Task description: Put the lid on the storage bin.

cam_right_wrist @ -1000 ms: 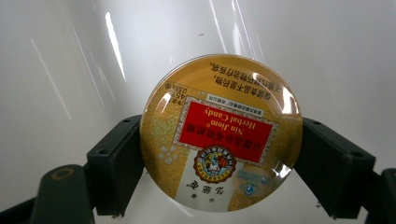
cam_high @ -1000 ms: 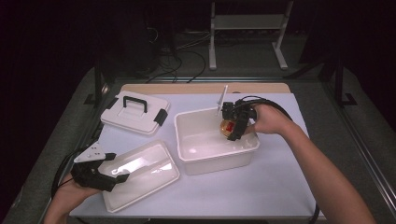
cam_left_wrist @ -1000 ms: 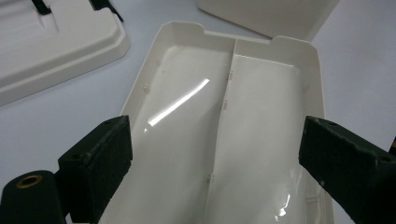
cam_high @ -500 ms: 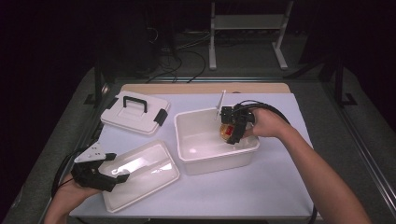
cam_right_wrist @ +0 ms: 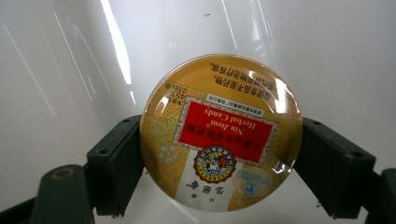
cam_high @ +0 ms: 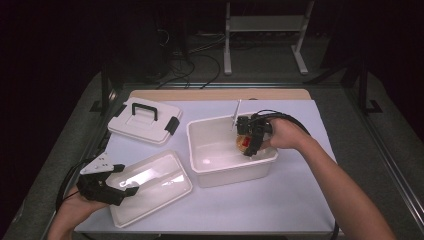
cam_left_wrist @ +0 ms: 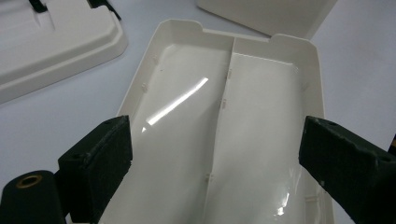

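A round gold candy tin with a red label sits between the jaws of my right gripper, which is shut on its rim. In the high view that right gripper holds the candy tin inside the right end of a deep white bin. My left gripper hovers open over the near-left end of a shallow white tray. The left gripper view looks down into this shallow white tray, the left gripper jaws standing wide apart with nothing between them.
A white lid with a black handle lies at the back left of the pale table. A thin rod stands at the bin's far rim. Cables trail from both grippers. Dark floor surrounds the table.
The right gripper has carried the candy tin a little lower and nearer inside the bin. The left gripper has stayed put over the tray.
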Action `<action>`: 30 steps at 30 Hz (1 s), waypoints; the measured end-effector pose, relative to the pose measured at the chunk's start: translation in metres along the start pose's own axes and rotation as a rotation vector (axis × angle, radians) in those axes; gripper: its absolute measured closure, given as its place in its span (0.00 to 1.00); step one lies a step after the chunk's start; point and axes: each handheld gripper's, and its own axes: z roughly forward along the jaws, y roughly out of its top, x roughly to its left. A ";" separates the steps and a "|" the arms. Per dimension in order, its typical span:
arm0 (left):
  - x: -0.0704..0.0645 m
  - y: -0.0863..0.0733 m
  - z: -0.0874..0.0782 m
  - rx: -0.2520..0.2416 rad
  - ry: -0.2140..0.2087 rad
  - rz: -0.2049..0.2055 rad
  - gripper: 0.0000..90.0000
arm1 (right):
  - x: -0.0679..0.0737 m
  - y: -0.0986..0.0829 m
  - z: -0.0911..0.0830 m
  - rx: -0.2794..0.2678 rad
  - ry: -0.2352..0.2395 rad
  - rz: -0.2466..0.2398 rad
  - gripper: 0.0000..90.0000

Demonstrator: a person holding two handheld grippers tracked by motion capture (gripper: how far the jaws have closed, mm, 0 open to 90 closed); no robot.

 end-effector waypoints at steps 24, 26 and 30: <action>0.000 0.000 0.000 0.000 -0.003 0.000 0.10 | 0.002 0.002 -0.003 -0.020 -0.004 -0.003 0.24; 0.000 0.000 0.000 0.000 -0.002 -0.001 0.10 | 0.001 0.002 -0.007 -0.036 -0.003 -0.001 0.24; 0.000 0.000 0.000 -0.002 -0.002 -0.001 0.10 | 0.001 0.000 -0.012 -0.042 -0.010 0.004 0.24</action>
